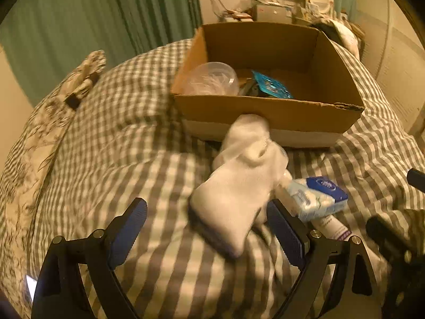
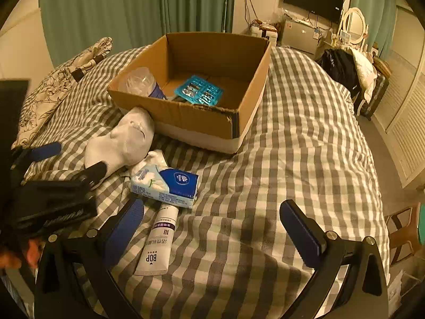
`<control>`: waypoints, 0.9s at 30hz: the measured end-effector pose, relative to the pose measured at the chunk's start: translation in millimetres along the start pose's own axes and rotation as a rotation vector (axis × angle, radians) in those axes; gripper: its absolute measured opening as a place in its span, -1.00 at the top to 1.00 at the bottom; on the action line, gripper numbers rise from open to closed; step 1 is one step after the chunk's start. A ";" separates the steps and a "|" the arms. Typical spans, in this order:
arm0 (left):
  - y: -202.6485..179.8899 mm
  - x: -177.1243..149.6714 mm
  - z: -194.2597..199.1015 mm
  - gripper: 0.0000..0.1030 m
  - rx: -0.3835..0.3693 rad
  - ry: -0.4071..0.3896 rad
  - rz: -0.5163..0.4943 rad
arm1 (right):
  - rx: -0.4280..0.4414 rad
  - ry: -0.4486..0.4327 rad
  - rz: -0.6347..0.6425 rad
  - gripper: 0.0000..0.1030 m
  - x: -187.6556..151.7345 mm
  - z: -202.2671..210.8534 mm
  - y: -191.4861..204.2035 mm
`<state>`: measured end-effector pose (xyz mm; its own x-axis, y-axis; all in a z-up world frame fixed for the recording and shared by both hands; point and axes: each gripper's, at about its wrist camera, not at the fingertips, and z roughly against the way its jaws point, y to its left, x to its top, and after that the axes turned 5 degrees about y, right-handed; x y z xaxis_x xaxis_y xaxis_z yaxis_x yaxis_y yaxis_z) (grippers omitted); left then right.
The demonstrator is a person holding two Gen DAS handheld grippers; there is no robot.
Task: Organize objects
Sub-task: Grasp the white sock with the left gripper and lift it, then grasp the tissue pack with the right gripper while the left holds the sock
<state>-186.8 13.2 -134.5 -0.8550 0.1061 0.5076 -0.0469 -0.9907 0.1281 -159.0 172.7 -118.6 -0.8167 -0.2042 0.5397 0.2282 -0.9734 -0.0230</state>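
Your left gripper (image 1: pixel 207 228), fingers spread apart, straddles the near end of the soft white sock bundle (image 1: pixel 239 186) on the checked bed. Its long axis runs toward the brown cardboard box (image 1: pixel 265 111) ahead; your right gripper (image 2: pixel 212 228) hangs open, farther off.

A motion-blurred white sock (image 1: pixel 239 186) hides part of the tissue pack (image 1: pixel 316 196) and the carton's (image 1: pixel 292 117) near wall, while the toothpaste tube (image 1: pixel 333 226) shows only its end behind a gripper finger (image 1: pixel 287 228).

Left gripper (image 1: pixel 207 223) and right gripper (image 2: pixel 212 223) both low and level, jaws spread wide, nothing between them.
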 end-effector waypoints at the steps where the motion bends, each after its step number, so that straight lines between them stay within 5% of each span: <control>1: -2.3 2.5 -4.5 -0.83 -0.009 0.008 -0.008 | 0.004 0.004 -0.002 -0.99 0.0 -1.4 -0.4; 3: -6.1 6.2 -18.1 -0.79 -0.048 0.045 -0.019 | 0.010 0.015 -0.005 -0.99 -0.3 -5.2 -0.5; 5: -8.8 7.6 -32.4 -0.52 -0.070 0.087 -0.019 | 0.012 0.026 -0.003 -0.99 -1.3 -9.4 1.0; 7: -9.4 6.9 -36.3 0.01 -0.067 0.101 -0.020 | 0.007 0.036 0.004 -0.97 -2.7 -13.5 3.4; 10: -9.1 2.7 -27.4 0.23 -0.104 0.065 -0.028 | 0.005 0.038 0.005 -0.95 -3.3 -14.3 4.7; 20: 25.0 -21.2 38.7 0.33 -0.096 -0.075 0.071 | -0.019 0.014 0.046 -0.89 -7.4 -8.5 14.4; 27: 40.4 -30.7 38.3 0.33 -0.088 -0.062 0.101 | -0.014 0.015 0.201 -0.88 6.8 -11.3 49.0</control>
<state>-142.7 -26.8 -112.3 -0.8241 0.0077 0.5664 -0.0095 -1.0000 -0.0002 -159.4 122.5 -125.6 -0.7635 -0.3959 0.5103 0.3800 -0.9142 -0.1407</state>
